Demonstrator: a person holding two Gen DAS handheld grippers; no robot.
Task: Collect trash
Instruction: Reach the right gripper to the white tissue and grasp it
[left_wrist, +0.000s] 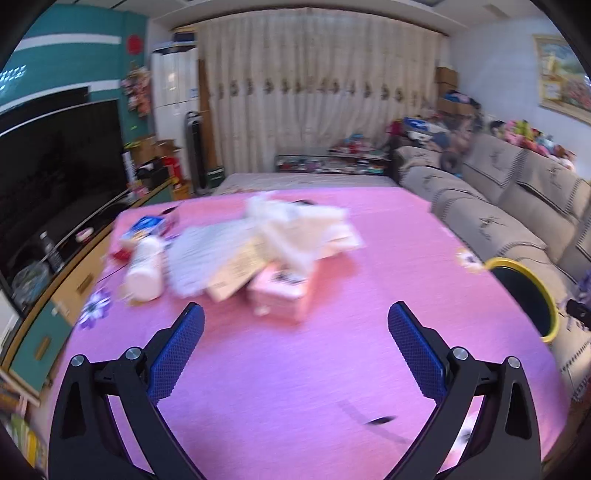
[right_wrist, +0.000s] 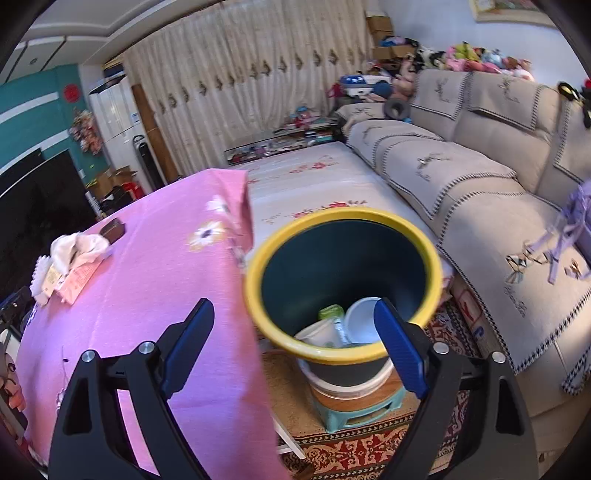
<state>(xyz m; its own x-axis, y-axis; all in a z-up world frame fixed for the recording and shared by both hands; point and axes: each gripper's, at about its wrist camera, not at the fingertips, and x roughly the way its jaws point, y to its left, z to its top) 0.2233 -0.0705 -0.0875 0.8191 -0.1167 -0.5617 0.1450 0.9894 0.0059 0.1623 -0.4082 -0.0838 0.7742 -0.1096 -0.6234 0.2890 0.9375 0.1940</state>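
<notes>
A blurred heap of trash lies on the pink tablecloth: a white bottle on its side, white papers, crumpled white tissue and a pink box. My left gripper hangs open and empty just short of the pink box. A dark bin with a yellow rim stands beside the table, with a white cup, a white lid and a green scrap in it. My right gripper is open and empty over the bin's near rim. The bin also shows at the right in the left wrist view.
A beige sofa runs along the right, behind the bin. The bin stands on a small green stool over a patterned rug. A dark television sits at the left. A small dark object lies at the table's far part.
</notes>
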